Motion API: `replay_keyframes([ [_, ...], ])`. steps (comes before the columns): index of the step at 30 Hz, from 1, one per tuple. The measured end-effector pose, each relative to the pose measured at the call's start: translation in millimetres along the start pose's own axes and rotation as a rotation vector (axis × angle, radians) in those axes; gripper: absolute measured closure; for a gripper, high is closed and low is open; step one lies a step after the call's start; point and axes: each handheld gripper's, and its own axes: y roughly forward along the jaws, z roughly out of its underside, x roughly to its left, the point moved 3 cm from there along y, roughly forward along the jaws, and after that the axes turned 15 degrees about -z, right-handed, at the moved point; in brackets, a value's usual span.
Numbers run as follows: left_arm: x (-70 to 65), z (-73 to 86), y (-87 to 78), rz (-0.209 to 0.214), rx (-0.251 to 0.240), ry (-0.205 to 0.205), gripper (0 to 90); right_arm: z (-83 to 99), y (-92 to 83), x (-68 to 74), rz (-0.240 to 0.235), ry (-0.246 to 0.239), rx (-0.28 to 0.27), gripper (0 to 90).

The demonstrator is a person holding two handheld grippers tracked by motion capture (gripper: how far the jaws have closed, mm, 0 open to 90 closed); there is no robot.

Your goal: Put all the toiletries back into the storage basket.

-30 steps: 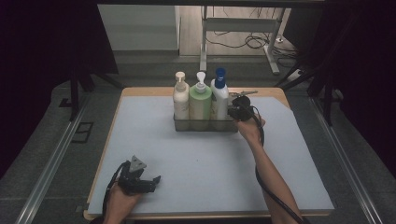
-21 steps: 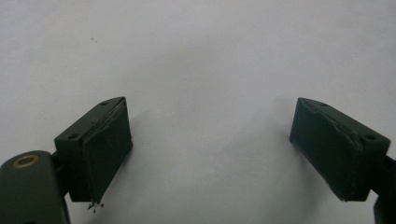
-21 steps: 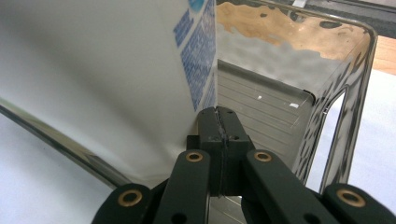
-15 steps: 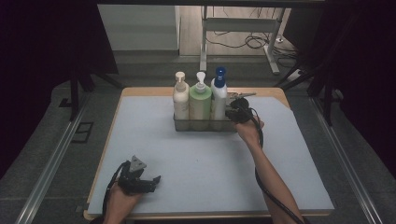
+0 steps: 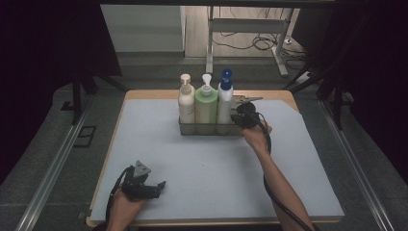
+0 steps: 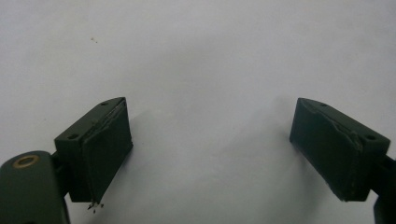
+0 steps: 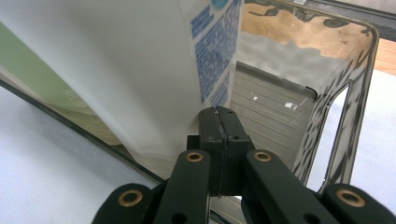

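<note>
A metal basket (image 5: 211, 129) stands at the back middle of the table and holds three pump bottles: a cream one (image 5: 186, 103), a green one (image 5: 206, 106) and a white one with a blue pump (image 5: 224, 98). My right gripper (image 5: 239, 118) is at the basket's right end, beside the white bottle (image 7: 140, 70). Its jaws (image 7: 219, 123) are pressed together over the basket's rim (image 7: 336, 140); whether the thin wall is pinched between them I cannot tell. My left gripper (image 5: 159, 185) rests near the front left of the mat, open (image 6: 210, 149), with bare mat between its pads.
A pale blue-grey mat (image 5: 202, 168) covers the wooden table (image 5: 144, 94). Dark frames and rails run along both sides of the table. A stand and cables lie on the floor beyond the far edge (image 5: 250, 43).
My right gripper has edged slightly left and nearer, closer to the basket's right end. The left gripper has stayed put.
</note>
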Motion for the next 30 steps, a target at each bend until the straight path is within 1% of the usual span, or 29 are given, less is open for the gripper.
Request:
replay_keyframes([
  [2,-0.1,0.1,0.0,0.0,0.0,0.0,12.3,0.2,-0.3,-0.8,-0.004,0.002,-0.001,89.8],
  [5,-0.1,0.1,0.0,-0.001,-0.001,0.0,12.3,0.0,-0.8,-0.6,0.003,-0.011,0.003,88.3],
  [7,-0.1,0.1,0.0,-0.001,-0.001,0.0,12.3,-0.2,-2.1,-0.2,0.025,-0.026,0.006,83.4],
  [8,-0.1,0.1,0.0,-0.001,-0.001,0.0,12.3,-0.3,-2.8,-0.5,0.029,-0.029,0.006,82.2],
  [10,-0.1,0.1,0.0,-0.001,-0.001,0.0,12.3,-0.5,-5.1,-1.8,0.025,-0.025,0.0,78.2],
  [12,-0.1,0.2,0.0,-0.001,-0.001,0.0,12.3,-0.5,-8.2,-2.6,0.029,-0.03,-0.006,72.4],
  [14,-0.1,0.2,0.0,-0.001,-0.001,0.0,12.3,0.1,-9.8,-2.4,0.029,-0.031,-0.006,69.0],
  [17,-0.1,0.2,-0.1,-0.001,-0.001,-0.001,12.3,3.1,-13.1,-0.7,0.034,-0.037,0.001,60.9],
  [20,-0.1,0.2,-0.1,-0.001,-0.002,-0.001,12.3,4.3,-17.9,-0.5,0.019,-0.046,-0.002,53.2],
  [23,-0.2,0.3,-0.1,-0.001,-0.002,-0.001,12.3,3.4,-24.5,1.3,-0.005,-0.043,-0.013,47.0],
  [25,-0.2,0.3,-0.1,-0.001,-0.002,-0.001,12.3,3.3,-28.7,3.3,-0.018,-0.048,-0.014,44.8],
  [30,-0.2,0.3,-0.1,-0.001,-0.002,-0.002,12.3,4.6,-38.9,7.2,-0.026,-0.073,-0.027,41.8],
])
